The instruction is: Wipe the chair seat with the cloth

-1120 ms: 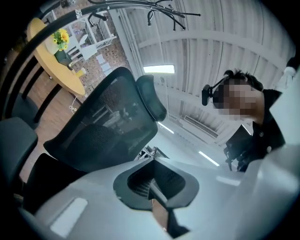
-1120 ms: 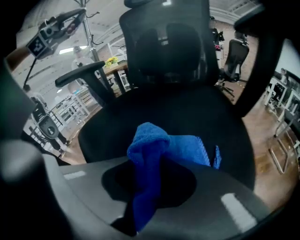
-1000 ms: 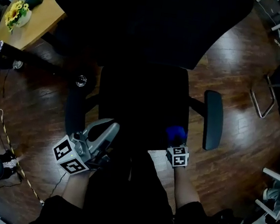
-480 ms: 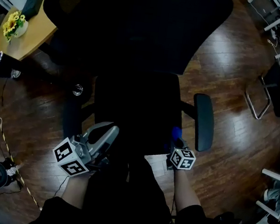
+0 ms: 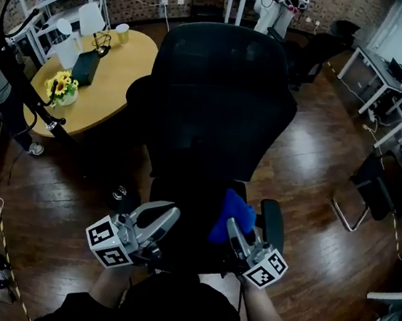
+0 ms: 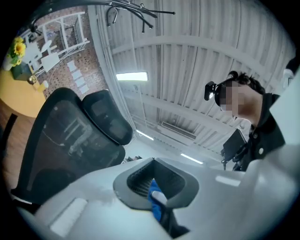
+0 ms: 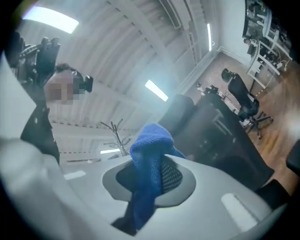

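Right claw (image 5: 233,229) clamps the blue cloth (image 5: 234,210) over the chair seat (image 5: 188,204); left claw (image 5: 170,214) has its jaws together.

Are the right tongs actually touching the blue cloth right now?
Touching. The right gripper view shows the blue knitted cloth pinched between the right tongs, bunching above them and hanging below.

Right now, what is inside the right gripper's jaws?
The blue cloth: the right gripper is shut on it, with a bunch poking out beyond the jaws and a tail trailing behind them. The cloth covers where the jaws meet.
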A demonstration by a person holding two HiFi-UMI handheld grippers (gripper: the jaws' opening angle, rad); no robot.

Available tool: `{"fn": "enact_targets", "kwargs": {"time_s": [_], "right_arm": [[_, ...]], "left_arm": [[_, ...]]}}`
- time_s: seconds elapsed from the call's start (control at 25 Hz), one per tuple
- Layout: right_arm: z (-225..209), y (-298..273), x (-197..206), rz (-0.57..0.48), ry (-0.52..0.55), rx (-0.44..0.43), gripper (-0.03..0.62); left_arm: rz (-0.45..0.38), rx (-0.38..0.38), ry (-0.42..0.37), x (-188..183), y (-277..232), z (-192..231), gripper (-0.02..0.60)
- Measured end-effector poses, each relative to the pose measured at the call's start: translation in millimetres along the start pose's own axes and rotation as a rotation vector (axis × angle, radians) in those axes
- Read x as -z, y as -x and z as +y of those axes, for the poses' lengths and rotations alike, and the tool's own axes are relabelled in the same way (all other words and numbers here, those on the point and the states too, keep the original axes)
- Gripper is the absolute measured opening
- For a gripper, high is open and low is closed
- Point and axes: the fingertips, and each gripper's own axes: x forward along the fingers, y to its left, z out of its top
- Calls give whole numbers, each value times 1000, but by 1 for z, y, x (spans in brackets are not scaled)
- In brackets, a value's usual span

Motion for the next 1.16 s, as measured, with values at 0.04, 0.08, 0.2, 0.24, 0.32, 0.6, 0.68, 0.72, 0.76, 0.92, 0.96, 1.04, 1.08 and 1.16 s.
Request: {"fn": "enact_targets", "kwargs": {"time_s": [0.04,0.08,0.2,0.24,0.32,0.6,0.68,0.72,0.76,0.92,0.96,1.04,1.08,1.16], "right_arm": [[17,-6,-19,-29,11,-37,63],[31,-9,-35,-49,25,-66,62],[56,0,-62,-67,70,-105,61],[59,1,-65,-68,76,-108,61],[62,-1,-62,-63,69,-107,61],[74,-9,-53,-56,79,-143,61],[76,-24,-60,-59,85,-141,61],[76,-29,-63,-60,84,-138,61],[75,-29,-66,-61,83,-137,61],[72,1,-69,-86,83,-148,61],[73,4,-68,-93,84,-154,61],[74,1,-66,-94,95,-160,61],[74,-3,-65,-92,99,-160,61],[74,-10,-61,-88,105,-158,61]], "left_arm": [[-10,15,-12,-9,-1,-8,-8],[-22,26,-20,-15,-1,-15,-8],[-42,42,-17,-15,-7,-27,-8],[-40,45,-12,-15,-11,-27,-8],[-33,56,-6,-14,-15,-27,-8],[-36,76,-26,-21,-12,-28,-8],[-47,72,-26,-39,-12,-22,-8],[-53,69,-24,-45,-13,-20,-8],[-57,65,-24,-46,-15,-20,-8],[-49,50,-38,-19,-17,-34,-8],[-49,48,-40,-15,-16,-35,-8],[-53,45,-38,-15,-12,-32,-8],[-55,44,-36,-17,-10,-30,-8],[-58,42,-32,-21,-6,-25,-8]]}}
